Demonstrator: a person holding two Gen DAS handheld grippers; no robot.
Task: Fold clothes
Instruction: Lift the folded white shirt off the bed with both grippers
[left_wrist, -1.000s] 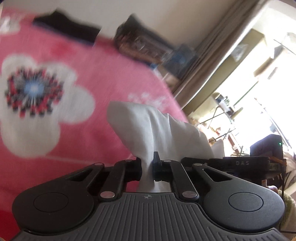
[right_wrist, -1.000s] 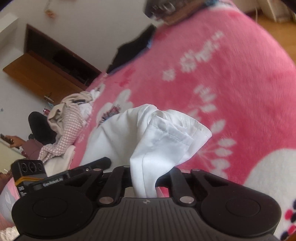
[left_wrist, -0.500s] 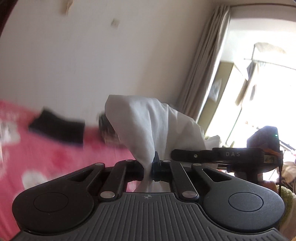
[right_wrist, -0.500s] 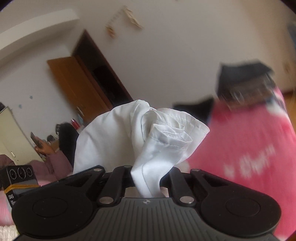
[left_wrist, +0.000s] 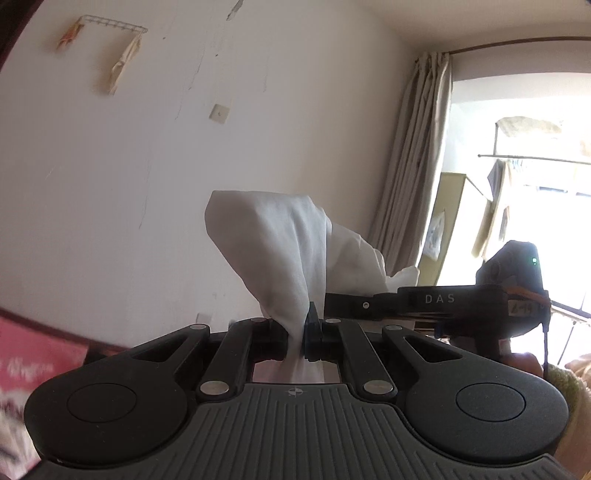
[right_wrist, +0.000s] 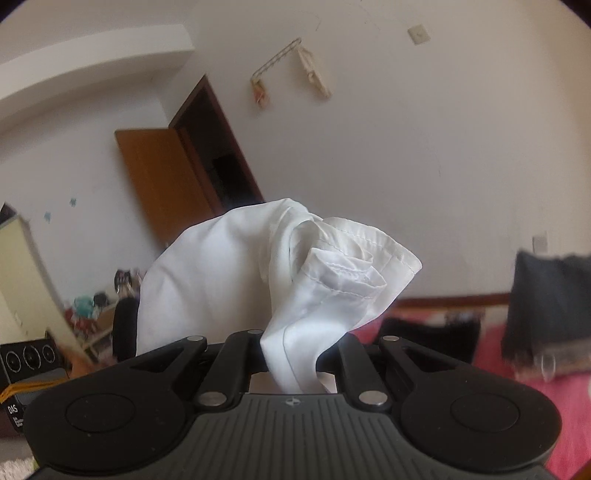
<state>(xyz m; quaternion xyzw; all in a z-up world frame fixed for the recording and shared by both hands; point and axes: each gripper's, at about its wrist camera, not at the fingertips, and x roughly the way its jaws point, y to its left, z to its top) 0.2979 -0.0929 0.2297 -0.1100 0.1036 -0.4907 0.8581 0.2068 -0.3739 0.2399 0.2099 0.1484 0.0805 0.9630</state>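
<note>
I am pinching the white cloth (left_wrist: 280, 258) in both jaws; it is blocking the wall (left_wrist: 129, 184) at 12 o'clock, the curtain (left_wrist: 417, 166) hanging at 2 o'clock.

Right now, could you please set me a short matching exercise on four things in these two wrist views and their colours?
Things:
1. garment held in the right gripper
2. door
3. bedspread
4. curtain

Colours:
a. pink
b. beige
c. white
d. brown

Pairs: 1-c, 2-d, 3-a, 4-b
</note>
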